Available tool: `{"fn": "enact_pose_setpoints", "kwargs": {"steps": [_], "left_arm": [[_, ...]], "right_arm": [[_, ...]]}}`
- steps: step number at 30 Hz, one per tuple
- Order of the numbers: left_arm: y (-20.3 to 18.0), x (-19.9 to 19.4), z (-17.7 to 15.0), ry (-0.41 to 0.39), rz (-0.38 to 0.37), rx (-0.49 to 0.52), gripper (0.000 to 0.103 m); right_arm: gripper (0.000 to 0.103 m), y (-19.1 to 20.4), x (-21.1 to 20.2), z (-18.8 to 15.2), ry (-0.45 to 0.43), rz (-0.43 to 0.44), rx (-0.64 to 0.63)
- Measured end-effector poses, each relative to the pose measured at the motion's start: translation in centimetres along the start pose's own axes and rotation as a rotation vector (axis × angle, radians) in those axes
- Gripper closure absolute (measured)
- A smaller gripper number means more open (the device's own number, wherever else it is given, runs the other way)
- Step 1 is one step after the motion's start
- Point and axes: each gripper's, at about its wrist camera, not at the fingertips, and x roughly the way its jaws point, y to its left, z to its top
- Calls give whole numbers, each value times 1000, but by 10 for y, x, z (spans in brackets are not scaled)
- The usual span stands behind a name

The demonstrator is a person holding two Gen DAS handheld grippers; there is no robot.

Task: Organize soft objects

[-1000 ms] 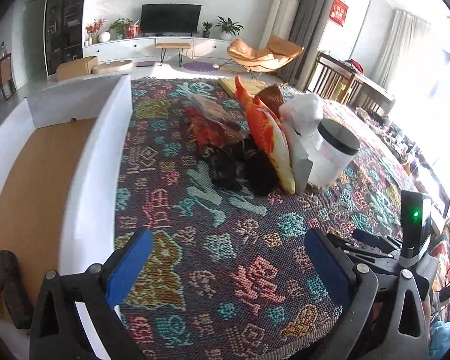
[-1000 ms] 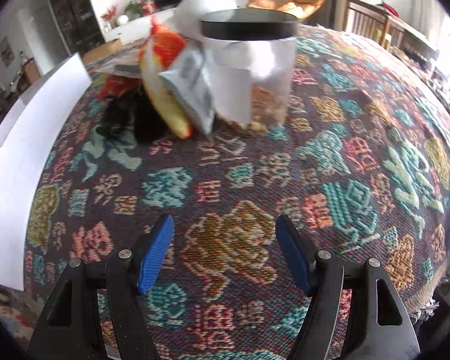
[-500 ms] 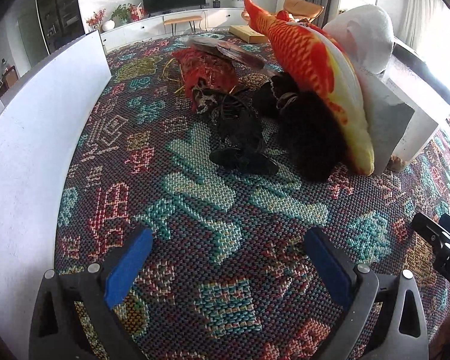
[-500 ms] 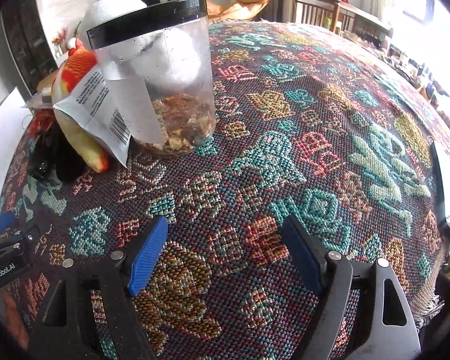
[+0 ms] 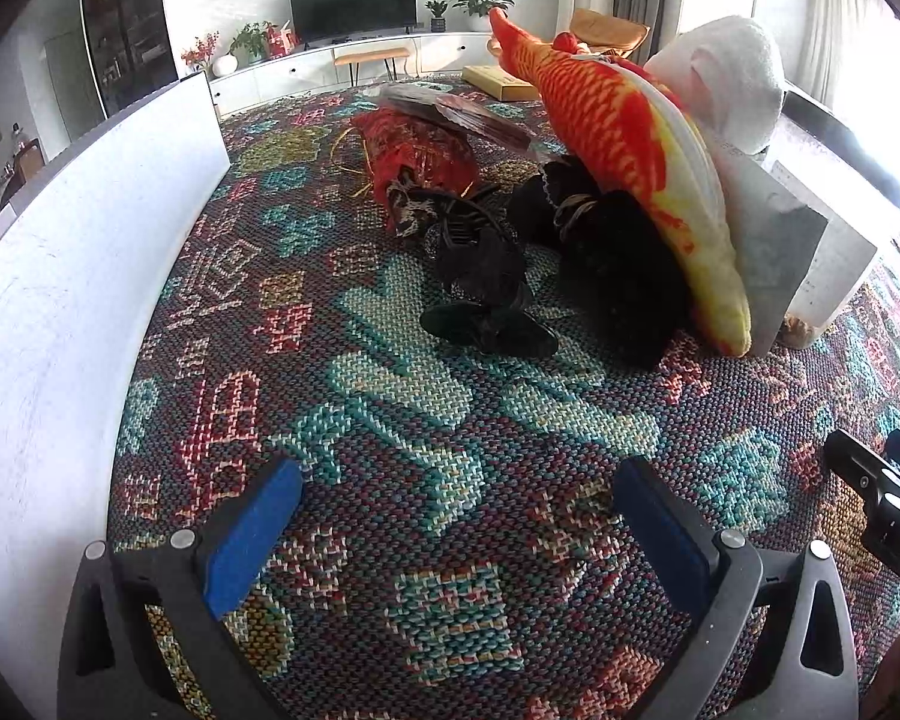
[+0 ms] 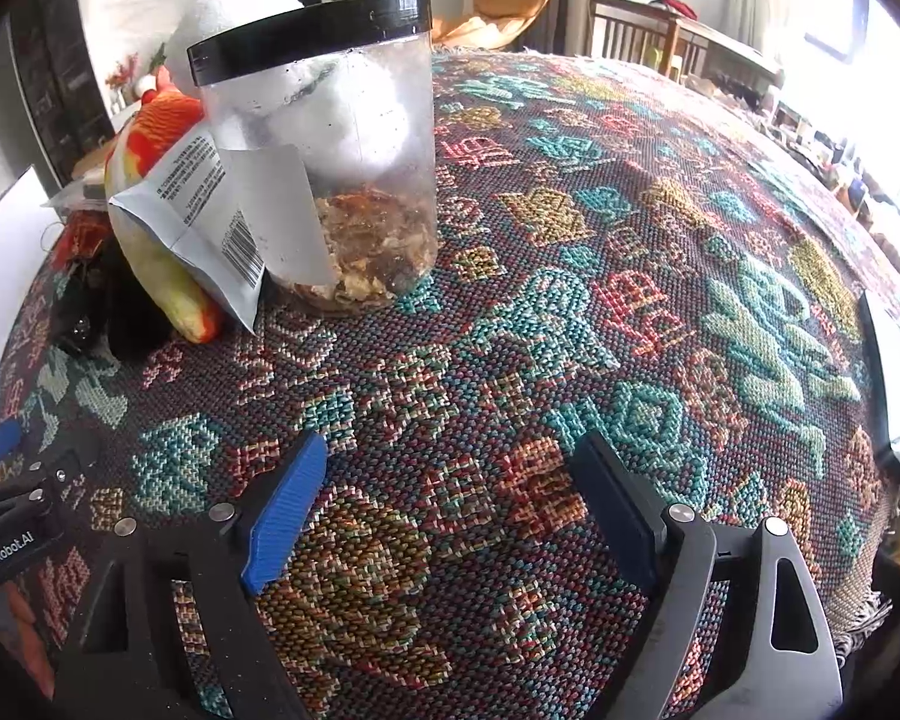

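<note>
A pile of soft things lies on the patterned cloth: an orange fish plush (image 5: pixel 624 144), a white plush (image 5: pixel 720 84), black fabric pieces (image 5: pixel 486 294) and a red bundle (image 5: pixel 414 156). My left gripper (image 5: pixel 450 516) is open and empty, low over the cloth in front of the black fabric. My right gripper (image 6: pixel 450 480) is open and empty, short of a clear jar with a black lid (image 6: pixel 330 150). The fish plush (image 6: pixel 156 138) and white plush (image 6: pixel 240 6) show behind the jar.
A white box wall (image 5: pixel 60 252) runs along the left. A grey packet (image 5: pixel 768 240) leans on the fish plush; it also shows against the jar (image 6: pixel 210 216). A flat dark device (image 6: pixel 894 384) lies at the cloth's right edge. The other gripper (image 5: pixel 888 504) shows at right.
Both grippers have moved forward toward the pile, and the left one has turned away from the box. The jar and plush look larger now. Both stay open.
</note>
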Motion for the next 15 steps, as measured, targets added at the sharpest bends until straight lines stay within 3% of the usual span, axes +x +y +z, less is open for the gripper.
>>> {"fn": "enact_pose_setpoints", "kwargs": {"steps": [15], "left_arm": [[0, 0, 0, 0, 0, 0, 0]], "right_arm": [[16, 0, 0, 0, 0, 0, 0]]}}
